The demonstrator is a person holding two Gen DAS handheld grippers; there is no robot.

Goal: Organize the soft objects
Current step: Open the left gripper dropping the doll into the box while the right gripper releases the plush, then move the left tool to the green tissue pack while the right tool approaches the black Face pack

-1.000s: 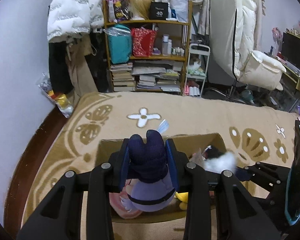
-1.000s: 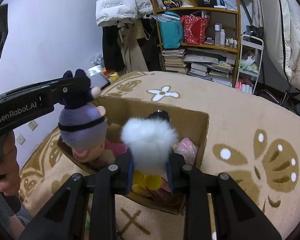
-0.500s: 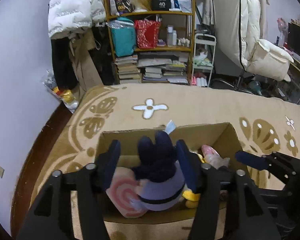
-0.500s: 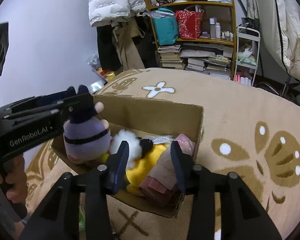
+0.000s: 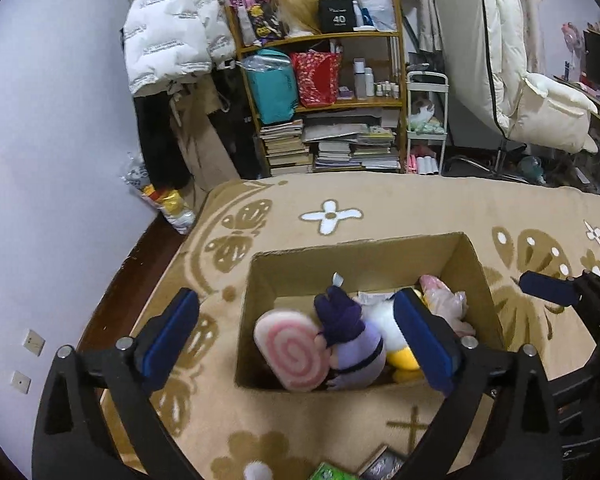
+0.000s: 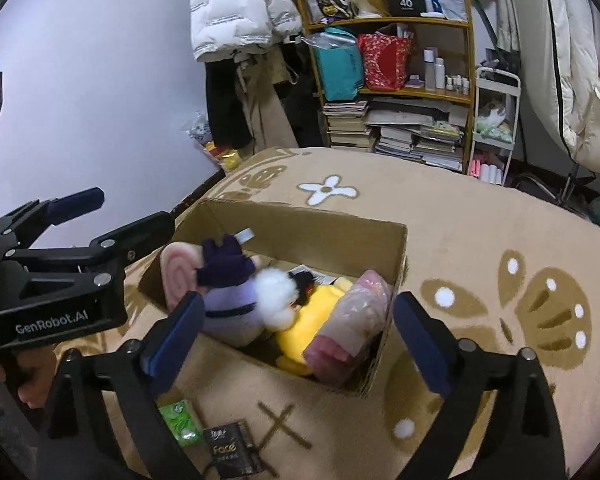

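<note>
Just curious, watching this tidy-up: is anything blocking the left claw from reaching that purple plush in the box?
Nothing visible does. The left claw hangs open right above the purple plush, which lies on top in the open cardboard box, flanked by the pink swirl cushion and yellow plush.

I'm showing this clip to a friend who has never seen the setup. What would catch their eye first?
Probably the open brown cardboard box on the tan patterned rug, stuffed with soft toys: a pink spiral-patterned round cushion, a purple plush with dark ears and a bright yellow plush. Next, the left hand-held gripper and right hand-held gripper, both wide open and empty over the box.
</note>
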